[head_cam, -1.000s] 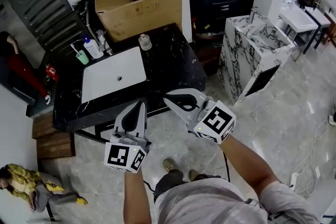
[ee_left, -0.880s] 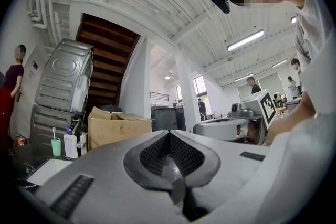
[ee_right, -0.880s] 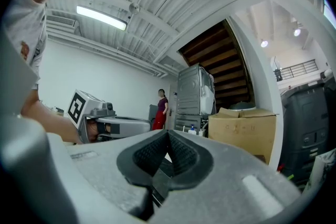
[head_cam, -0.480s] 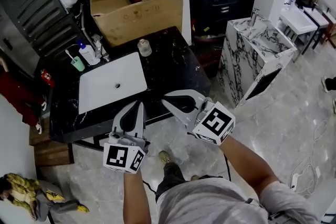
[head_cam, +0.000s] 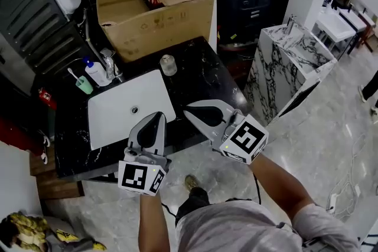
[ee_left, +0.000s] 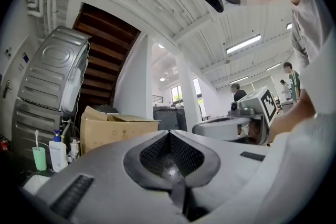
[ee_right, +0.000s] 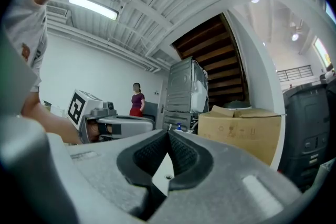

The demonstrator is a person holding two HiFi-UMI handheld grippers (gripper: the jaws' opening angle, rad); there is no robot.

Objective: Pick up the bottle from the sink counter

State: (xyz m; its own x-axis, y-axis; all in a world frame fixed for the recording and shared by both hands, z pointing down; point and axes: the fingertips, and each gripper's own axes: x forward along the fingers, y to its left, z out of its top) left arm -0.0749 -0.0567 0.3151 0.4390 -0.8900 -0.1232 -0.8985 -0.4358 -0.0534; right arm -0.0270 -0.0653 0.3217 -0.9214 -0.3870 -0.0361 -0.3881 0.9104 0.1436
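Grippers: two; left gripper and right gripper, both clenched on nothing, near the sink counter front edge.
Bottle count: one bottle, back left, between green cup and faucet.
Bottle axis: vertical, blue pump on top.
Others: one jar, one cardboard box.

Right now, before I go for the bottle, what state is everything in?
left gripper: shut, empty.
right gripper: shut, empty.
bottle: upright, untouched, behind the sink.
sink: nothing in it.
cardboard box: flaps open.
green cup: upright, toothbrush standing in it.
jar: upright on the counter.
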